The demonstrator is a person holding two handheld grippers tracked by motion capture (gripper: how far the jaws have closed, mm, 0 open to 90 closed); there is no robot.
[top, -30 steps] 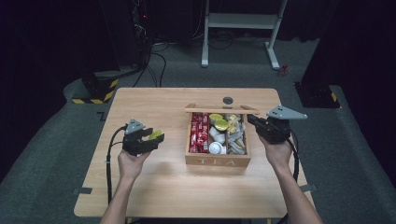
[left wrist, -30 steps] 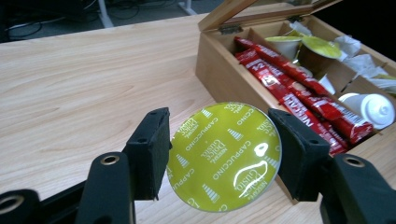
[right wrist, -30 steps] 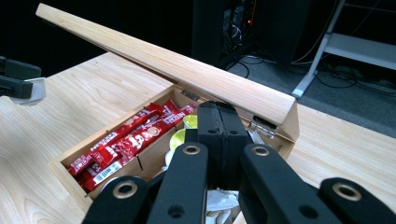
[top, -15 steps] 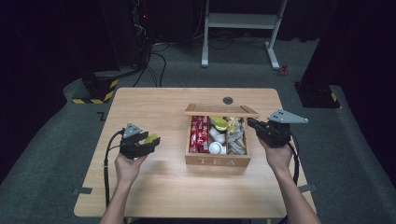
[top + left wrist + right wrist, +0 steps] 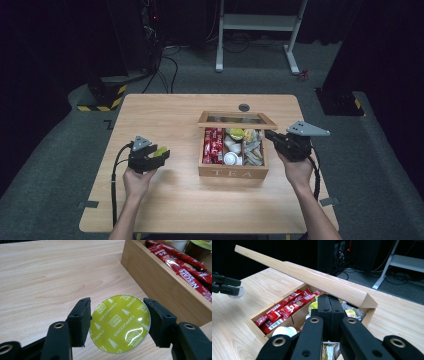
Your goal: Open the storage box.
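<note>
- My left gripper (image 5: 120, 325) is clamped on a yellow-green capsule (image 5: 120, 323) printed "Cappuccino"; each black pad presses one edge of its round foil lid, and the lid faces the left gripper view.
- In the high view that left gripper (image 5: 161, 155) sits at about 9 o'clock from the tea box (image 5: 231, 172), well apart from it, with my left hand (image 5: 137, 180) under it and its cable trailing back along my forearm.
- Under the capsule lies the bare wooden table (image 5: 45, 277); whether the capsule touches the tabletop I cannot tell.
- At 2 o'clock from the capsule in the left gripper view rises the box's side wall, with red Nescafe sachets (image 5: 190, 267) lying just inside it.
- My right gripper (image 5: 329, 307) has its jaws pressed flat together with nothing between them.
- It points into the box from the box's 3 o'clock side, my right hand (image 5: 297, 170) behind it.
- Past its tips the box holds the red sachets at 10 o'clock, a white cup (image 5: 284, 331) nearer, and a yellow-green capsule top (image 5: 313, 306) just beside the jaws.
- The hinged lid (image 5: 312, 280) stands raised at a slant over the far side of the box.
- At 12 o'clock beyond the box, a small dark disc (image 5: 244, 107) sits in the tabletop.
</note>
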